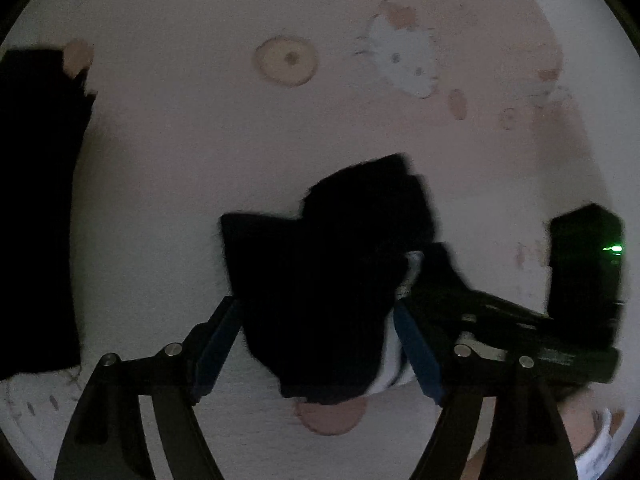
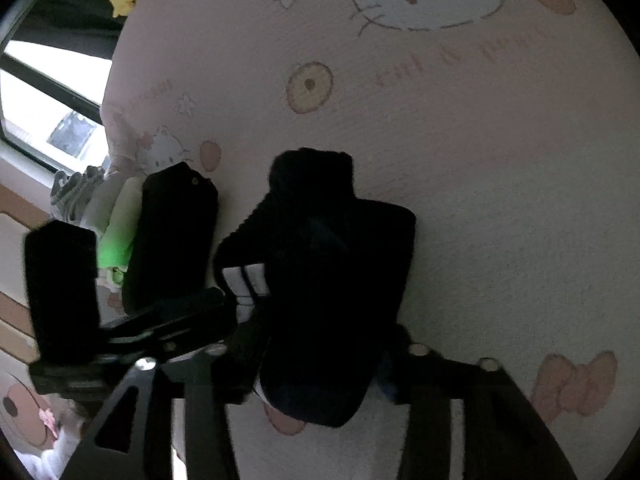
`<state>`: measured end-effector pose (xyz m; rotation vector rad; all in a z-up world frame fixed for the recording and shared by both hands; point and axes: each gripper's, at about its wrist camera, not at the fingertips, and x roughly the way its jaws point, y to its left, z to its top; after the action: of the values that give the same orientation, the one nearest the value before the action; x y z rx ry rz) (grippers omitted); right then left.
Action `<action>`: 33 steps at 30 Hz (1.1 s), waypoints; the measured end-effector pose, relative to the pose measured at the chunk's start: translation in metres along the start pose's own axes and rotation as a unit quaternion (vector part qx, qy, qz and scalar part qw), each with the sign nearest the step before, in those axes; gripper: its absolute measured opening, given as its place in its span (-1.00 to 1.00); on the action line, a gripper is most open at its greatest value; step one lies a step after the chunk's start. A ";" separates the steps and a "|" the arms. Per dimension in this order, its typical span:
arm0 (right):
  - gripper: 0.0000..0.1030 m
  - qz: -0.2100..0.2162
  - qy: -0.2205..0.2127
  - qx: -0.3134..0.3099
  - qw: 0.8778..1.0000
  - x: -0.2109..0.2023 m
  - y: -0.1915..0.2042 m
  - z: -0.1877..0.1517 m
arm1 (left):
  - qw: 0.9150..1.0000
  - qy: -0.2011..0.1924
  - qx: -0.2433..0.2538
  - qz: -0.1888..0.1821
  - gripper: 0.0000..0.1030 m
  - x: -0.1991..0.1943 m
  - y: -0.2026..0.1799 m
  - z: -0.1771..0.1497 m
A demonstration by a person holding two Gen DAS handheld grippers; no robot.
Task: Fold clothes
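While the left gripper is being held with its jaws wide, the garment is being straddled, not clamped: the blue pads are standing at either flank, and a gap is being shown at the left one. The right gripper is being presented from the other side with its jaws at a middling spread around the same garment. Its pads are being hidden by the black fabric, so it cannot be told whether they are pressing.

The garment, black with white stripes, is being supported in a bunched, layered bundle on the sheet, directly under both tools.

The following faults are being judged possible:

- Unfolding. If the bundle is being left without pressure, the upper layers are likely to spring back, since they are being seen lifted and uneven.
- Snagging. If a pad is being drawn away while fabric is being touched, a layer is likely to be dragged along and the fold undone.
- Collision. Both tools are being worked close together over one small bundle, so a finger of one is at risk of being struck by the other.
- Misjudged edges. Black cloth is being viewed in dim light, so layer edges are hard to separate.

Farther off, a second black cloth is being seen well apart at the left, and a pile of light clothes is being kept near the edge of the sheet, before the window. A broad sweep toward that side is being judged able to disturb the pile.
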<state>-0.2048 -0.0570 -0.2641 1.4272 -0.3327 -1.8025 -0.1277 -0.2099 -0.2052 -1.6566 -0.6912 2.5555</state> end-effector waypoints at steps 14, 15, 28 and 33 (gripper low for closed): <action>0.49 0.077 0.014 0.157 0.985 0.011 -0.042 -0.008 | 0.988 -0.053 -0.131 -0.062 0.50 0.017 0.038 -0.024; 0.49 0.084 0.008 0.162 0.983 0.011 -0.043 -0.008 | 0.987 -0.055 -0.134 -0.067 0.49 0.020 0.035 -0.024; 0.09 0.086 -0.050 0.144 0.985 0.015 -0.042 -0.013 | 0.974 -0.098 -0.178 -0.102 -0.12 0.022 0.029 -0.034; 0.05 0.110 -0.052 0.151 0.981 0.012 -0.044 -0.013 | 0.969 -0.103 -0.190 -0.119 -0.19 0.019 0.024 -0.031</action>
<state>-0.2114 -0.0342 -0.3049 1.4354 -0.8168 -1.6982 -0.1035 -0.2160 -0.2415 -1.2876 -1.3794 2.5558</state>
